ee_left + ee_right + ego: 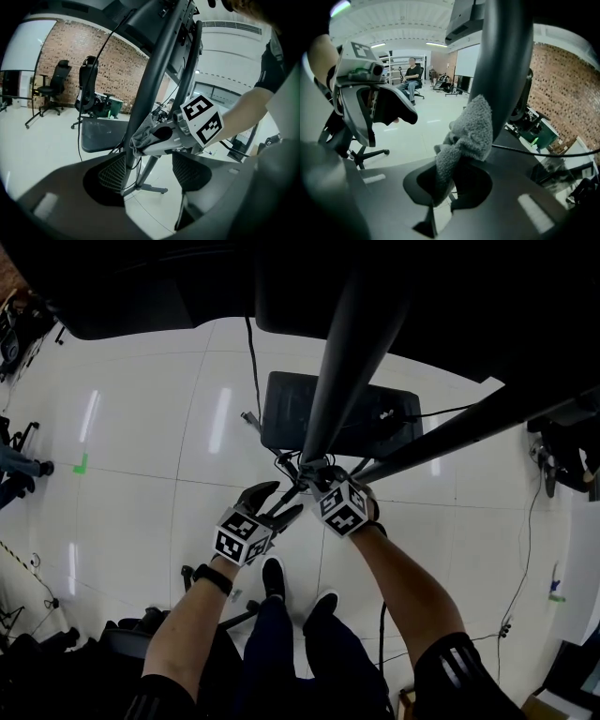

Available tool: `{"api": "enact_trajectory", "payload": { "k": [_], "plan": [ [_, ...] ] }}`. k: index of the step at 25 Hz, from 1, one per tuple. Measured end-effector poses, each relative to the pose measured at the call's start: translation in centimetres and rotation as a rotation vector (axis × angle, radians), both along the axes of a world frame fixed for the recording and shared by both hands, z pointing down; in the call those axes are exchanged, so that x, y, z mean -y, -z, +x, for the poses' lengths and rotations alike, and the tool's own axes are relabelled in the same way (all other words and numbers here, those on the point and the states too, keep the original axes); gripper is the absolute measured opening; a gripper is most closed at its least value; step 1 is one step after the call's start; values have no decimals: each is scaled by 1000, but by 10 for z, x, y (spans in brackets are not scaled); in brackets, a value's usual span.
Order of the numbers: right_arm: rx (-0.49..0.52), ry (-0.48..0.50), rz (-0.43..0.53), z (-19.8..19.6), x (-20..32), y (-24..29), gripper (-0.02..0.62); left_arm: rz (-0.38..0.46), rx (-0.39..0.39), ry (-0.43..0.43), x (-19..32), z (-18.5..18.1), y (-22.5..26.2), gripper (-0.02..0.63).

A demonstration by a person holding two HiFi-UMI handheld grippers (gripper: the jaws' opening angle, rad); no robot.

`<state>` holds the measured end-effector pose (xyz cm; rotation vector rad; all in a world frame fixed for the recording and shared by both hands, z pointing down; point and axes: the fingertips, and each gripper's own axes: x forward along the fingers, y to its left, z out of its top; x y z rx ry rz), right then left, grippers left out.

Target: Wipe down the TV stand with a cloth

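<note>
1. While the right gripper (450, 187) is clenching the grey cloth (468, 131), it is pressing it against the dark pole (506, 70) of the TV stand at the centre of the frame. I judge it is doing so to rub along the pole.
2. The left gripper (151, 173) is hanging released, jaws apart and grasping nothing, close by the same pole. It is probably waiting to steady the stand.
3. In the head view the base plate (286, 413) is lying on the white floor at upper centre, and a cable (251, 352) is running to it from the top.
4. A slanted bar (469, 427) is crossing at the right, and tangled wires (281, 461) are sitting just beside the grippers. Both are likely hindering lower strokes.
5. Office chairs (54, 86) are standing at the left, well apart.
</note>
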<state>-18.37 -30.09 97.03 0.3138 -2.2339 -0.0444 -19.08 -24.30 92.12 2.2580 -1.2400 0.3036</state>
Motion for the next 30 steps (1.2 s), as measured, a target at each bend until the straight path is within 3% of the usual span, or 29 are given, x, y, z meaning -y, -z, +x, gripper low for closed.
{"api": "enact_trajectory", "payload": {
  "k": [5, 13, 20, 30],
  "plan": [
    [-22, -22, -29, 5, -3, -20, 28, -16, -6, 0, -6, 6, -10, 331],
    [89, -62, -68, 25, -26, 24, 28, 22, -13, -19, -11, 25, 17, 331],
    [220, -59, -20, 58, -51, 118, 28, 104, -20, -34, -36, 54, 91, 331],
    [403, -29, 164, 106, -60, 300, 29, 292, -12, -30, -54, 107, 240, 331]
  ]
}}
